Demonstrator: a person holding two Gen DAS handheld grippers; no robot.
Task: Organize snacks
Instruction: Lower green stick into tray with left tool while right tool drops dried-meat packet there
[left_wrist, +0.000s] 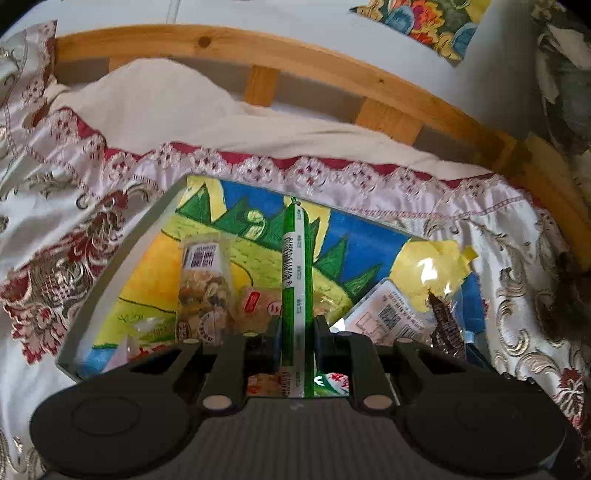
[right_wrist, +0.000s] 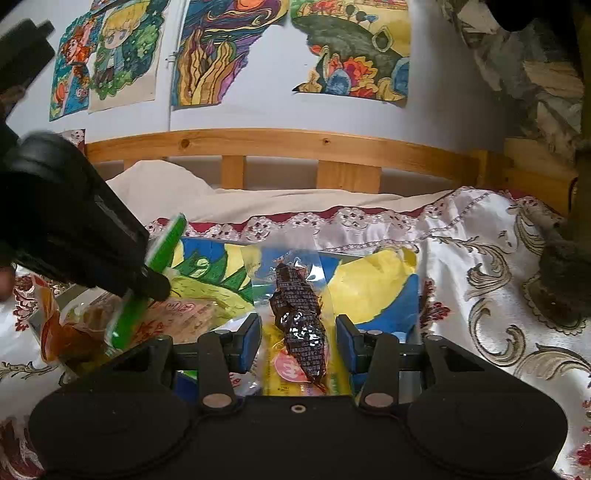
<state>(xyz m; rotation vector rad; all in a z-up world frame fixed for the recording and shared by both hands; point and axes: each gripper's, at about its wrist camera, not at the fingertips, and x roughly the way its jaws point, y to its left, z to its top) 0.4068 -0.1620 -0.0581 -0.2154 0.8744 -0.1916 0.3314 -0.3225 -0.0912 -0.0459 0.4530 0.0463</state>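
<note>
between the right gripper (right_wrist: 295, 341) fingers lies the dark-wrapped snack (right_wrist: 301, 325) in its clear packet, on the painted board (right_wrist: 373, 288) on the bed. its long axis runs straight away from the claw, roughly parallel to the fingers, so the pads (right_wrist: 251, 338) sit either side of its narrow width w/ a gap each side, not touching. right claw is spread wide, holding nothing. looks lined up already; prob just needs to ease fwd/down and pinch across the short axis.

left gripper (left_wrist: 297, 328) is clamped on the green stick snack (left_wrist: 296, 280), lifted above the board, stick's long axis pointing out along the fingers. from the right wrist view the left gripper (right_wrist: 155, 284) sits off to the left, well apart from the dark snack, so the right is clearly the nearer one. other packets, e.g. the nut packet (left_wrist: 203, 288), lie on the board's left part. risk: slippery film crumpling as the pads close.
</note>
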